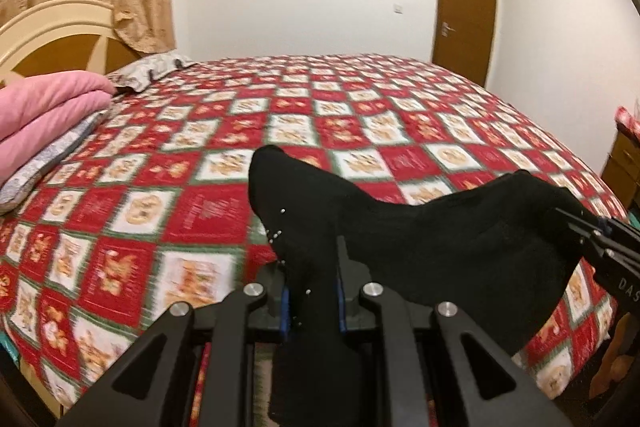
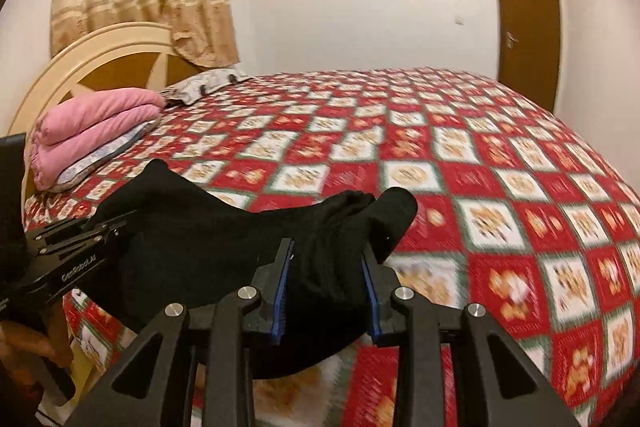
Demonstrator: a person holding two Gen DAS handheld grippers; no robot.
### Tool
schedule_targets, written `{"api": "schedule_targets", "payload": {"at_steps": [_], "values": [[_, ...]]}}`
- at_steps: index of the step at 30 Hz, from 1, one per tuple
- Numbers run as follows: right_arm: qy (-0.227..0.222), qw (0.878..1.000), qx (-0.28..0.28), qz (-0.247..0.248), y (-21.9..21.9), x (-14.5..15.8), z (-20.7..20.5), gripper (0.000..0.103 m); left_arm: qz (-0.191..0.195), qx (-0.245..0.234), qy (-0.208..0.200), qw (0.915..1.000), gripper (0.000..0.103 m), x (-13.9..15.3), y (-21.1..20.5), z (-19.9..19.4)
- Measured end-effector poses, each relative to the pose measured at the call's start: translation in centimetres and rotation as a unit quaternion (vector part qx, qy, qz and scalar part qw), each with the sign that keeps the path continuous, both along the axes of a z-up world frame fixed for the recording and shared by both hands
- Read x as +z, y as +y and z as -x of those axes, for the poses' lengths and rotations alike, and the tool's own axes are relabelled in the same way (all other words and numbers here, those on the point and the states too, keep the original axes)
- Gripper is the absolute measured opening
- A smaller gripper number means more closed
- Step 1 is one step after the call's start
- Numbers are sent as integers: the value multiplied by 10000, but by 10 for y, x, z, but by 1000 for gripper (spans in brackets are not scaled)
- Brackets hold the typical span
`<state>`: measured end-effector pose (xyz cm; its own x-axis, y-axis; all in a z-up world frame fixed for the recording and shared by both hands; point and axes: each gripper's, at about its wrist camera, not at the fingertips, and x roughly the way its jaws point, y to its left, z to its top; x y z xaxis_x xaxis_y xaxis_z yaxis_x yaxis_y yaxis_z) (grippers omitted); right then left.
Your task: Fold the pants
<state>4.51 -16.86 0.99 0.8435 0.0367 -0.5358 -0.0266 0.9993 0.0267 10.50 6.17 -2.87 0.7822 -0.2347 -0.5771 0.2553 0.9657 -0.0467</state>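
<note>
Holding the black pants (image 1: 420,239) up off the bed (image 1: 224,163), both grippers have a pinch of the cloth, and the garment hangs between them as a sagging span above the red-and-white checked bedspread (image 2: 500,187).

The left gripper (image 1: 311,301) has its jaws closed narrowly on a thick bunch of fabric that sticks up past the tips and trails down below them. The right gripper (image 2: 326,291) has its jaws set wider, with a fat wad of cloth filling the gap between the blue pads (image 2: 280,299); the pads press against it on both sides, so it looks gripped, not merely draped.

The step in hand seems to be carrying the pants over the bed to lay them flat for folding. To do it well, I would keep both grips firm and draw the two grippers apart until the slack between them goes taut, so the cloth lands smooth rather than heaped. Lower both ends level and together, letting the hanging part touch the bedspread first, then drag slightly to pull out wrinkles. Aim for the open middle of the bed, well apart from the pink folded blanket (image 2: 96,127) near the headboard (image 2: 100,59). The bunched grip may leave a crumpled corner, so expect to smooth it afterwards.
</note>
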Motion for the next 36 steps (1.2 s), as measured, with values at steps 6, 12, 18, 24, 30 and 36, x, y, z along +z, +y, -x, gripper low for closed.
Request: {"api": "schedule_targets", "payload": {"at_steps": [6,12,18,24,30,36], "values": [[-244,9982,517,168,46,17,-37,32,-49,553,-246,9982,17,15,43,-22],[-325,9954,891,151,88,24,-85,32,-302,977,-435,9938,17,24,75,-46],[-365,9938,1042,120,117,23,-128,32,-422,1276,-490,9897,17,29,100,-74],[-338,9932,1111,2,131,17,-166,32,-475,1522,-573,9855,17,29,114,-100],[-209,9937,1097,-104,138,3,-198,32,-597,1713,-602,9816,17,24,120,-125],[121,9943,1050,-111,136,-24,-220,32,-832,1808,-495,9788,17,4,112,-142]]}}
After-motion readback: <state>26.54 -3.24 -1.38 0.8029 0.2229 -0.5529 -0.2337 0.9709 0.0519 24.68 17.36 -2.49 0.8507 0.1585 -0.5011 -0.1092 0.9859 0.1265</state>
